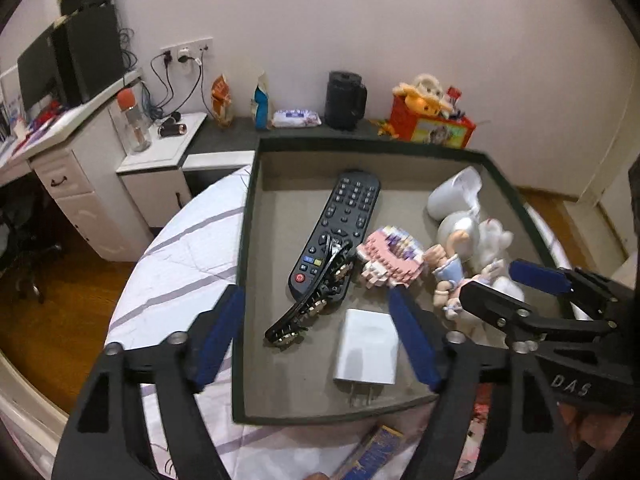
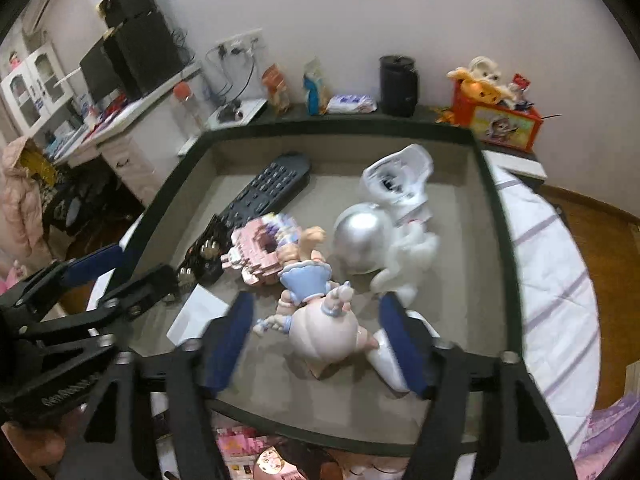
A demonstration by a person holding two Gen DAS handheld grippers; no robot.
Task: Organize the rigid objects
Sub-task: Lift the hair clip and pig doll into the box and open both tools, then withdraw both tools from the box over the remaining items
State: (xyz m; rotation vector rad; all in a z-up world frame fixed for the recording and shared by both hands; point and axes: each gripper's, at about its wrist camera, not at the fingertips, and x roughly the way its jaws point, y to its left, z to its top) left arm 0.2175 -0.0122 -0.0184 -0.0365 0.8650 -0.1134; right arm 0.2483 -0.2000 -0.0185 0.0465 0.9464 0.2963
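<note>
1. Your left tongs [image 1: 316,336] stand spread and empty over the near-left part of the tray [image 1: 245,216]; one finger hangs outside the rim.
2. Your right tongs [image 2: 316,340] are spread too, straddling the doll [image 2: 316,320] without pinching it.
3. The charger [image 1: 366,350] lies flat just ahead of the left tongs. It looks light, stiff and smooth; take it across its flat sides.
4. The hair clip [image 1: 312,304] at 11 o'clock rests on the remote [image 1: 338,232]. It looks thin and brittle.
5. The doll looks hard, glossy and fragile. Grip its round head, not the limbs.
</note>
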